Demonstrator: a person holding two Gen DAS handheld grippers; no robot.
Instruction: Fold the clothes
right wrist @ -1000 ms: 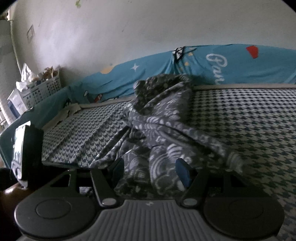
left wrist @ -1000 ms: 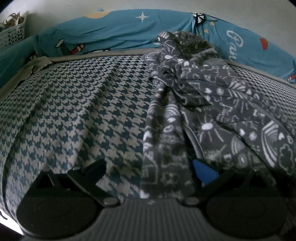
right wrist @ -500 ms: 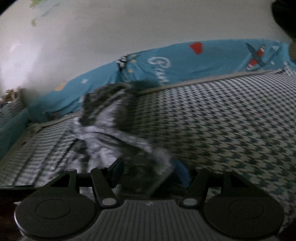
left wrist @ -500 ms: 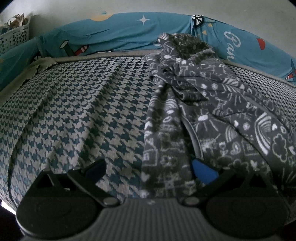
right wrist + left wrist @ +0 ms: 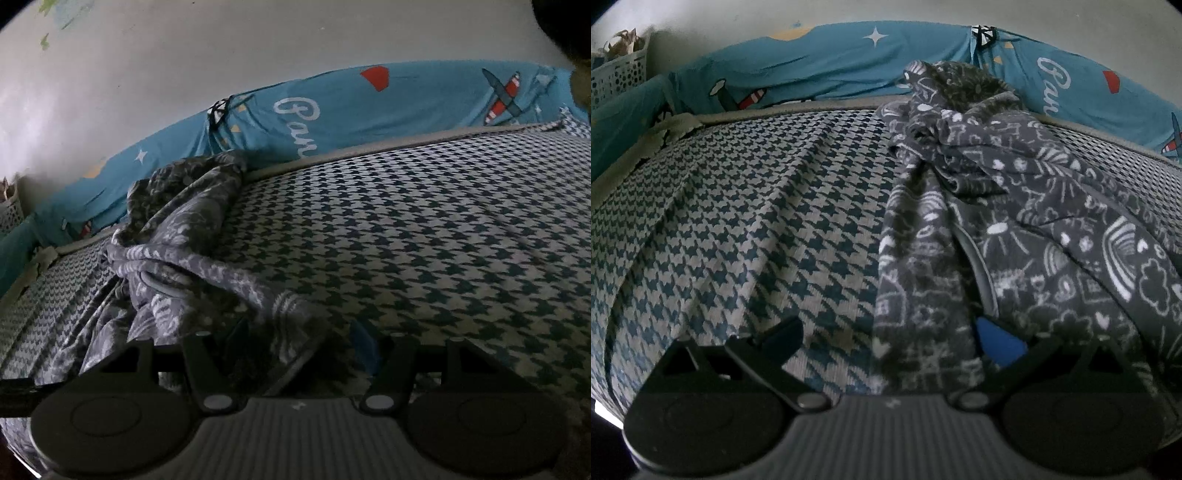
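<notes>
A dark grey garment (image 5: 1015, 229) with white doodle print lies crumpled on the houndstooth bedcover (image 5: 757, 221), bunched toward the far edge. My left gripper (image 5: 886, 336) is open, low over the bed. The garment's near hem lies between its fingers, against the blue pad (image 5: 997, 341). In the right wrist view the same garment (image 5: 192, 236) stretches from the far left toward me. My right gripper (image 5: 299, 343) is open, and a corner of the cloth sits between its fingers, slightly raised off the bedcover (image 5: 424, 240).
A blue printed bumper (image 5: 332, 110) with planes and lettering runs along the bed's far side under a pale wall. A white perforated basket (image 5: 617, 74) stands at the far left. Bare houndstooth cover spreads to the right of the garment.
The right wrist view has swung to the right, so the garment now sits at its left with one part drawn out toward the fingers. The left gripper has barely moved.
</notes>
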